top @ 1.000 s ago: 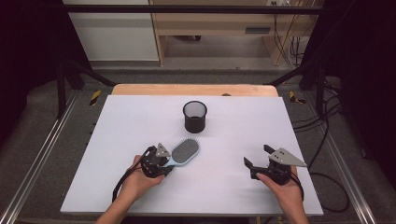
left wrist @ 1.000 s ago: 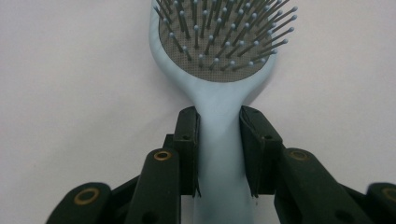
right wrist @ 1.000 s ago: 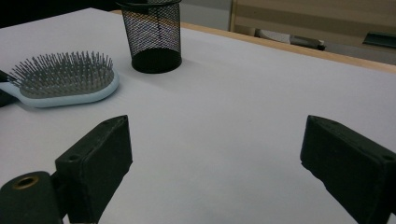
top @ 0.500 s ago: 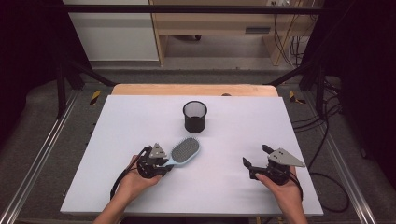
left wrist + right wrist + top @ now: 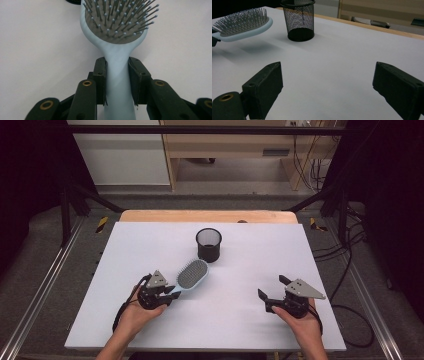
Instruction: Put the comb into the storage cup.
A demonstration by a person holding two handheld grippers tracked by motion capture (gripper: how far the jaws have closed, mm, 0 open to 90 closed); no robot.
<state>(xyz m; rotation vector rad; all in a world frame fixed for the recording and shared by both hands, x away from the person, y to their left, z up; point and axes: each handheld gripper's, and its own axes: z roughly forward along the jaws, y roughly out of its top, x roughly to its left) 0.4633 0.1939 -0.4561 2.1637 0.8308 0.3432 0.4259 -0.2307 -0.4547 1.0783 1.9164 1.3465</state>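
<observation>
Left tool (image 5: pixel 117 82) clamps the pale blue plastic bristle hairbrush (image 5: pixel 117 37) by its handle, lower centre; right tool (image 5: pixel 327 87) gapes wide, holding nothing.

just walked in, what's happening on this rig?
A person works two handheld grippers at a white table. The left gripper is shut on the handle of a light blue hairbrush, held bristles up with its head lifted off the surface and pointing toward a black mesh cup. The cup stands upright just beyond the brush. The right gripper sits open and holds nothing, off to the side.
</observation>
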